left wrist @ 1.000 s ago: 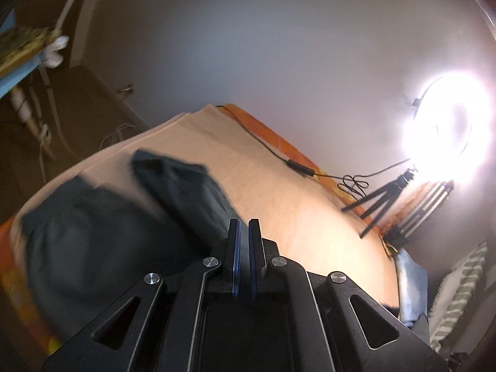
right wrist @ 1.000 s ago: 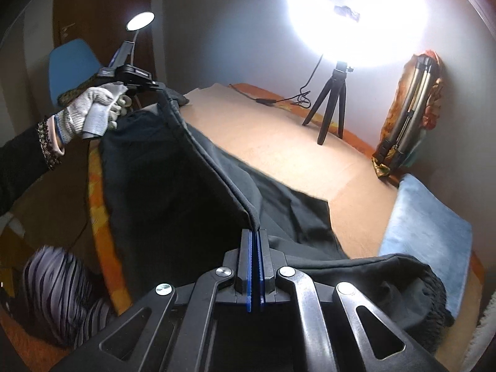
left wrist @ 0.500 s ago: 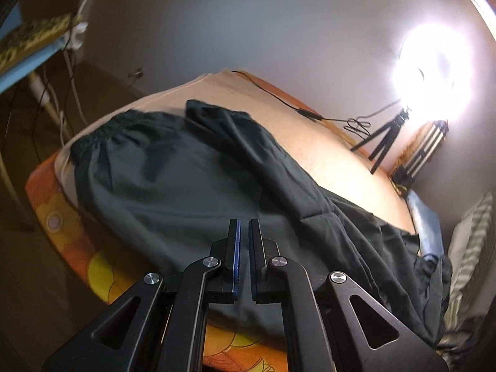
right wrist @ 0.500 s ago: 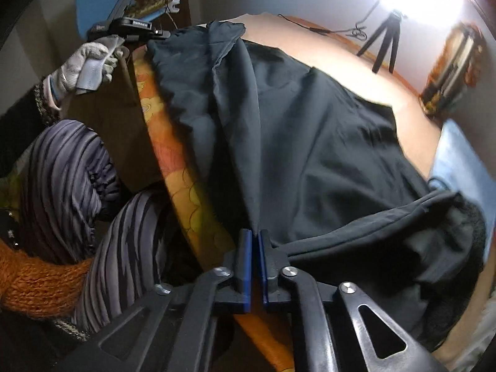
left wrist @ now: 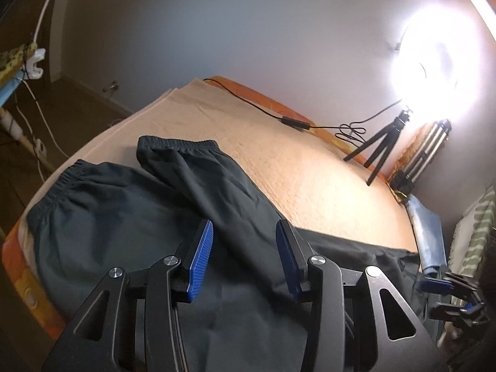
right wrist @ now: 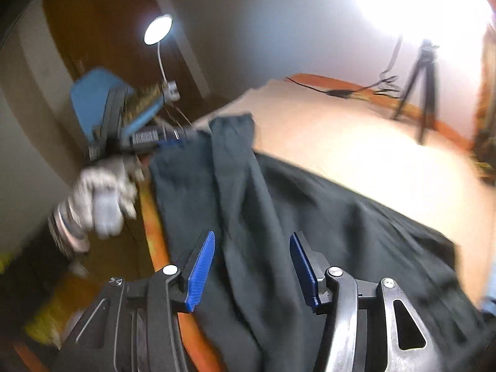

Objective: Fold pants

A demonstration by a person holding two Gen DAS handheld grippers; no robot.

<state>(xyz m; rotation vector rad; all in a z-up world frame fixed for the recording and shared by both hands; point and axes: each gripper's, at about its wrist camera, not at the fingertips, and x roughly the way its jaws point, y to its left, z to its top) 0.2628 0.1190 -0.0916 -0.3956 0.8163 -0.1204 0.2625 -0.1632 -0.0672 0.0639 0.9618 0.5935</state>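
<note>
The dark pants (left wrist: 130,217) lie spread on a bed covered by a beige sheet (left wrist: 279,161), along the near side of the mattress, whose orange patterned edge (left wrist: 18,266) shows under the cloth. One leg (left wrist: 201,179) is folded across the rest, its elastic cuff (left wrist: 176,144) lying flat on the sheet, and a second cuff (left wrist: 62,183) sits close to the bed's corner.

The left hand-held gripper (left wrist: 245,241) hangs above the pants with its blue pads (left wrist: 201,257) apart; its jaws are opening, and they frame the cloth below without pinching any of it. The right hand-held gripper (right wrist: 252,263) is likewise released, jaws opening over the dark fabric (right wrist: 310,217), pads clear of it. That view is blurred by motion.

In the right wrist view a gloved hand (right wrist: 99,198) grips the handle of the left tool beside the orange bed edge, with the folded leg's end (right wrist: 232,130) just beyond it. In the left wrist view the right tool (left wrist: 449,291) shows at the far right border, near the pants' other end.

Across the bed a ring light (left wrist: 434,62) glares on a small tripod (left wrist: 381,145), a black cable (left wrist: 263,111) trailing along the far edge. A blue folded cloth (left wrist: 427,235) lies at the bed's right end. A desk lamp (right wrist: 158,31) and a blue chair (right wrist: 93,93) stand behind the gloved hand.
</note>
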